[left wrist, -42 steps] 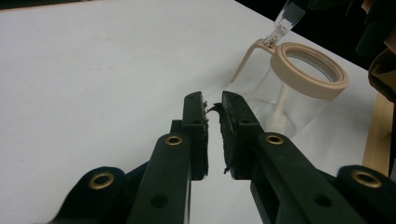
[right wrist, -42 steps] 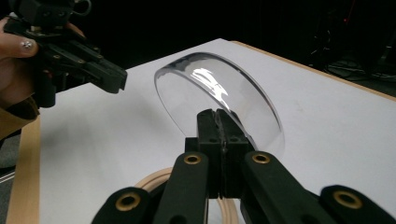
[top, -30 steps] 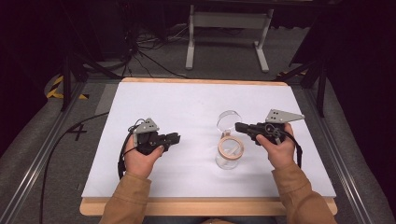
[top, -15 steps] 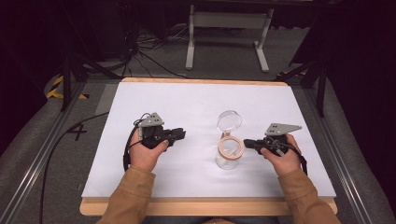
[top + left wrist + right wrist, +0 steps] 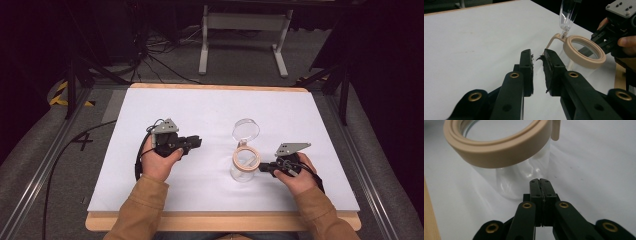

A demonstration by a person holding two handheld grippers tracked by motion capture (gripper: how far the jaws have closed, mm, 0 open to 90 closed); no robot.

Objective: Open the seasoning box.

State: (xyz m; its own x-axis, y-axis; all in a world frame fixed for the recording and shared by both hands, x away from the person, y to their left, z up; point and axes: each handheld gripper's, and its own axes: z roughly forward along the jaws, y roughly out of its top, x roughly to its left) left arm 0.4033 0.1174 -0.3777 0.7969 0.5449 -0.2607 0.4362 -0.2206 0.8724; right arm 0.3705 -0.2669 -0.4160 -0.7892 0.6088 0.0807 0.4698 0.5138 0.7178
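A clear jar [image 5: 243, 171] with a beige rim [image 5: 247, 157] stands right of the middle of the white table [image 5: 200, 107]. Its clear lid [image 5: 245, 131] is flipped open and stands up behind it on a beige hinge strap. My right gripper [image 5: 261, 169] is shut with nothing in it. It points left, with its tips [image 5: 540, 181] low by the jar's wall [image 5: 516, 182], under the rim [image 5: 499, 152]; I cannot tell whether they touch it. My left gripper [image 5: 198, 142] is held left of the jar. Its jaws [image 5: 537, 56] stand slightly open on nothing and point toward the rim [image 5: 586, 63] and lid [image 5: 568, 12].
The table's wooden front edge [image 5: 225, 220] lies just below both forearms. Bare white surface stretches behind and to the left of the jar. Beyond the far edge a metal stand [image 5: 242, 35] and cables [image 5: 150, 55] rest on the dark floor.
The right hand has sunk and drawn back toward the table's near edge, bringing its shut tips down from rim height to the jar's lower wall. The left hand has barely shifted.
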